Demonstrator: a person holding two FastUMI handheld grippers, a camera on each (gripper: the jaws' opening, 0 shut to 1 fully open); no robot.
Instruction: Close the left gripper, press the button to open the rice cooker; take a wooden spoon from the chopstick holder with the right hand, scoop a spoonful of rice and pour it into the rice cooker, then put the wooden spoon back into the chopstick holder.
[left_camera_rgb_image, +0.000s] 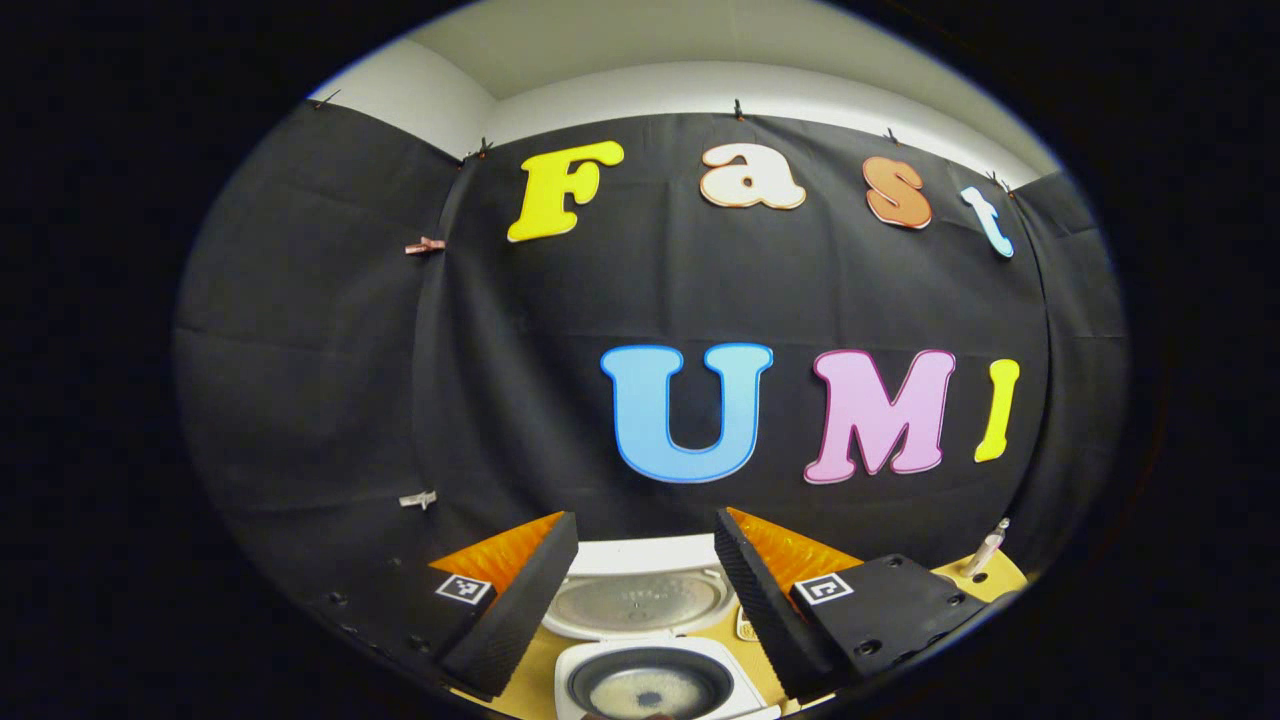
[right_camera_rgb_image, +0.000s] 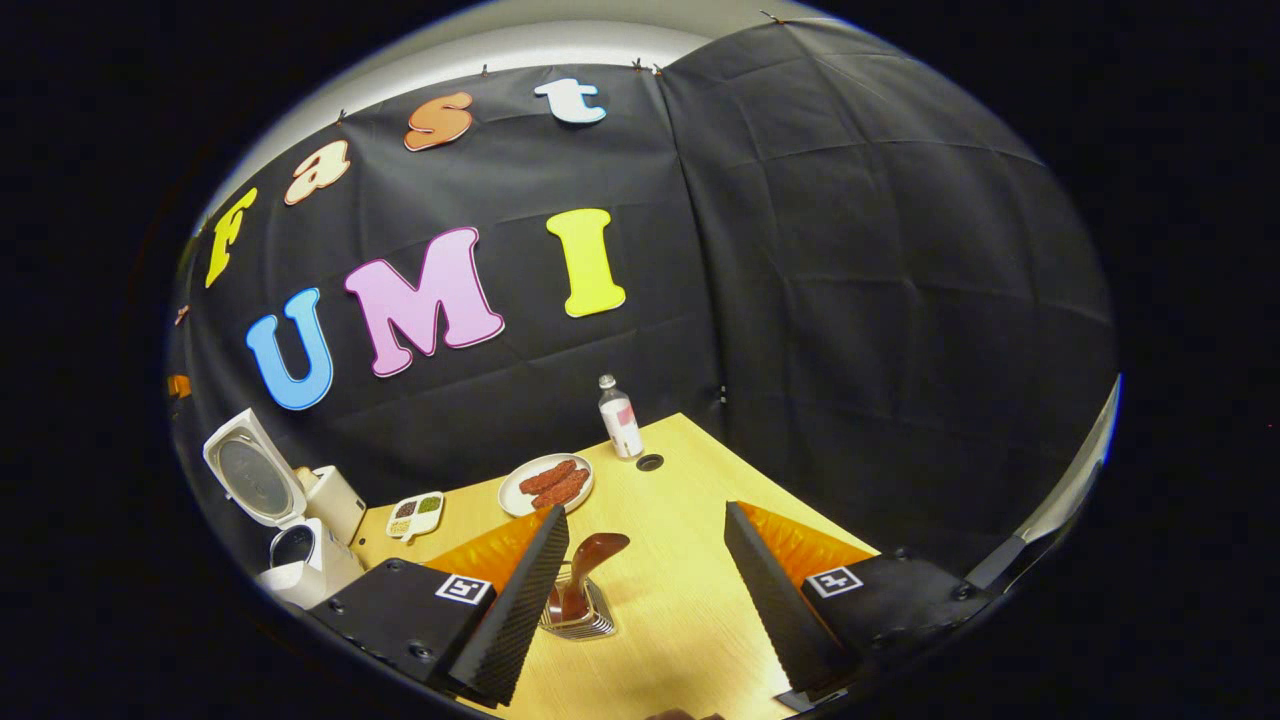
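I had the right gripper spread wide, its two fingers well apart with nothing between them, hanging over the pale yellow wooden table. Ahead of it and toward its own left finger stood the small wire-metal chopstick holder, close beside that finger's inner edge, and in it sat the dark brown wooden spoon. The spoon's bowl was uppermost, and its long axis rose out of the holder leaning up and to the right in the right gripper view, so the bowl tipped toward the gap between my fingers while the handle went down into the holder. I judged that the coming grasp turned on exactly this: the spoon lay left of my centreline, so I would need to slide left and forward until the shaft stood between the fingers. The white rice cooker stood far off to the left at the table's back edge, lid already up. My left gripper was also open, holding nothing, looking down over that same cooker, whose dark inner pot showed a pale scatter of rice on the bottom. The right hand was plainly the nearer one to the spoon.
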